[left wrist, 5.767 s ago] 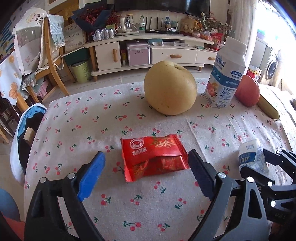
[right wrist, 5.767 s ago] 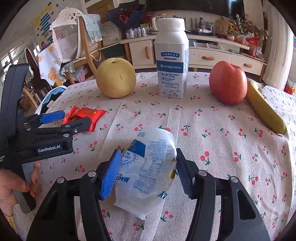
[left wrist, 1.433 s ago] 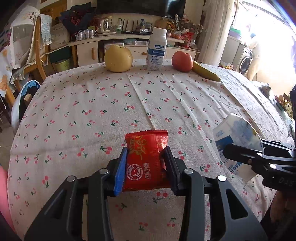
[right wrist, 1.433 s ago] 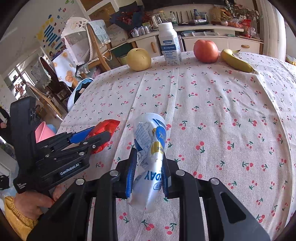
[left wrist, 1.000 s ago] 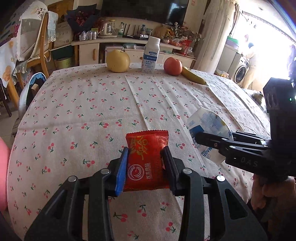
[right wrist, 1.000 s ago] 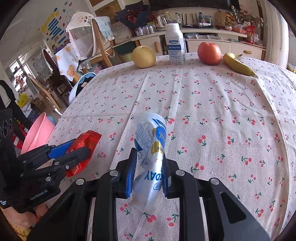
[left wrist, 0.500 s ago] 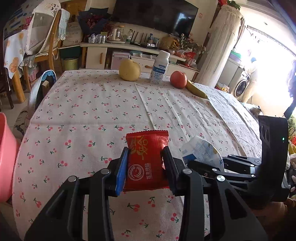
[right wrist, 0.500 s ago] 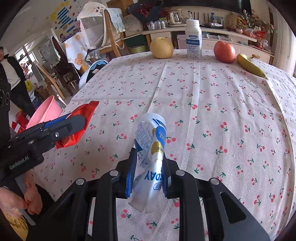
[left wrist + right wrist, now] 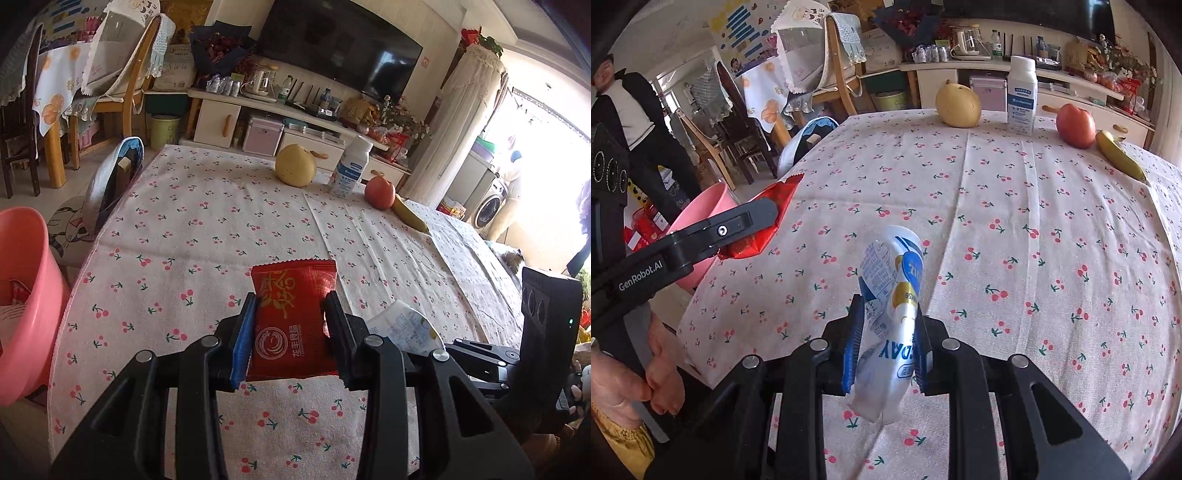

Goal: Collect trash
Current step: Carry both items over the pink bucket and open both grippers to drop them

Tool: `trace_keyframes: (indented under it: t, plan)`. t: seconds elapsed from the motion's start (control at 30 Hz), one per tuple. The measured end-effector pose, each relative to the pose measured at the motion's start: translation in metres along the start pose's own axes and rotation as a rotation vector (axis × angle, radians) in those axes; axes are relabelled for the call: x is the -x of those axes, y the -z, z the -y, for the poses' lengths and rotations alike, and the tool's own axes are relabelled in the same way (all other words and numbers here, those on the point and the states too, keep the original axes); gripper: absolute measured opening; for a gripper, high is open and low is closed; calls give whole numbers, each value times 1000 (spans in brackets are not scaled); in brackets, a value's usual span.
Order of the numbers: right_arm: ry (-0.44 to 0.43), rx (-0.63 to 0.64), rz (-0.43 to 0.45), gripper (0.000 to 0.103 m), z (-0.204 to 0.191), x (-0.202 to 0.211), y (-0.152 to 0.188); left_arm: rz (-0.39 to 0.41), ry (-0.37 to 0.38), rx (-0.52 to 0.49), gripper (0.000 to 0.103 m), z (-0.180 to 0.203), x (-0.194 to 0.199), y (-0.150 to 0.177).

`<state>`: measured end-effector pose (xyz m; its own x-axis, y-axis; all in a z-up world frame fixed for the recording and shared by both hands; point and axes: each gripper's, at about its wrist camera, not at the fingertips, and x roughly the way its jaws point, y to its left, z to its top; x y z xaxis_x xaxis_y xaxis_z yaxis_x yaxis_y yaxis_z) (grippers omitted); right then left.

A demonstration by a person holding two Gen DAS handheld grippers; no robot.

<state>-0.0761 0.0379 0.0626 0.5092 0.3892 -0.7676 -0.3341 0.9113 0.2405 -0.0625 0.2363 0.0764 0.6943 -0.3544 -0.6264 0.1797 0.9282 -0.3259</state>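
My left gripper point(image 9: 291, 325) is shut on a red snack wrapper point(image 9: 291, 321), held above the near edge of the cherry-print tablecloth point(image 9: 207, 236). The same red wrapper point(image 9: 761, 229) shows in the right wrist view, clamped in the left gripper point(image 9: 764, 218) beside a pink bin point(image 9: 701, 218). My right gripper point(image 9: 886, 332) is shut on a crumpled white and blue milk pouch point(image 9: 890, 295), lifted over the cloth. That pouch point(image 9: 402, 328) peeks out to the right of the left gripper. The pink bin point(image 9: 22, 295) stands off the table's left side with some trash inside.
At the far end of the table stand a yellow pear point(image 9: 295, 170), a white bottle point(image 9: 351, 170), a red apple point(image 9: 380, 192) and a banana point(image 9: 410, 218). A chair point(image 9: 110, 181) sits by the table's left edge. A person point(image 9: 631, 122) stands at the far left.
Both grippers have drawn back and leftwards with their loads. The pink bin has come into the left view and grown larger in the right view. Neither grip has altered.
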Motion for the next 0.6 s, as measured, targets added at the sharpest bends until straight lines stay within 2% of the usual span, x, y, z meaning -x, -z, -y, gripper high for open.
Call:
trace_keyframes:
  t: [0.33,0.6]
  plan:
    - [-39,23,-12,25,-36,-12,-16,56,-3,77,39,-28,18,-11]
    - [-107,74,-4,25,-85,-21,-42,119,-27,155,39,-60,40,-20]
